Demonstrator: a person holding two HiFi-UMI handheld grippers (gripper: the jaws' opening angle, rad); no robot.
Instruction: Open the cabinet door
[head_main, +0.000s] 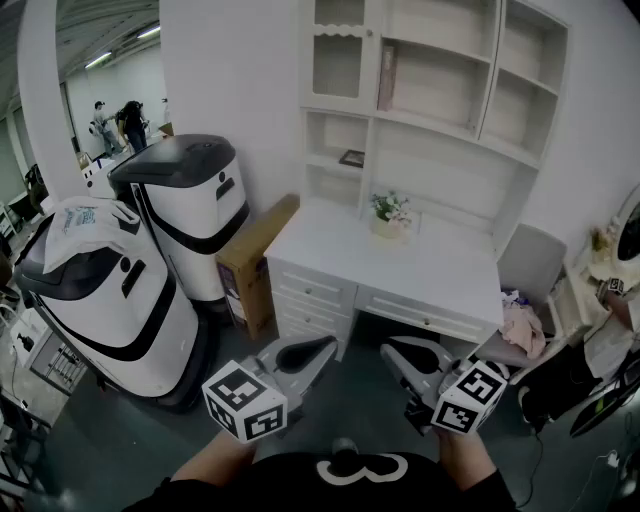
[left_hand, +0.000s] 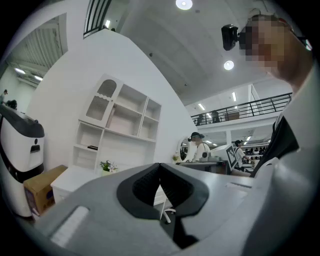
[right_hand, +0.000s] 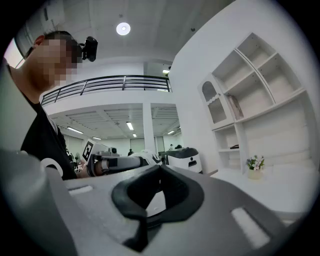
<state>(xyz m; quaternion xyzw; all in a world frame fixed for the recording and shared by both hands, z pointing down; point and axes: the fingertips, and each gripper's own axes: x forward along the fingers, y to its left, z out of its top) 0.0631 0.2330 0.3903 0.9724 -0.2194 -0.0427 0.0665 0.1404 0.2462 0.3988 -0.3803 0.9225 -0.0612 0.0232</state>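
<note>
Left gripper: the left gripper (head_main: 322, 347) was held low and level at the person's front, its jaws closed tip to tip with nothing between them.
Right gripper: the right gripper (head_main: 392, 352) was level beside it, its jaws likewise together and empty.
Cabinet door: the cabinet door (head_main: 338, 50) sat shut in the upper left bay of the hutch (head_main: 525, 150), above the desk (head_main: 440, 275).
Bearing: the door lay ahead of and well above both grippers, beyond the desk top, and neither touched it.
Long axis: upright, the door being taller than wide.
Nearer hand: judged the left, since the door stood on that side of the hutch, though the margin was small.
Handle: a small dark spot on the door's right stile may have been the knob; it was too small to confirm.
Door make: a white painted frame, smooth and matt, with a scalloped arch at the top and a pale inset panel, possibly glazed.
Gripper make: grey moulded shells with black ribbed pads.
Next move, as judged: raise and reach forward over the desk, then part the jaws at the right stile.
</note>
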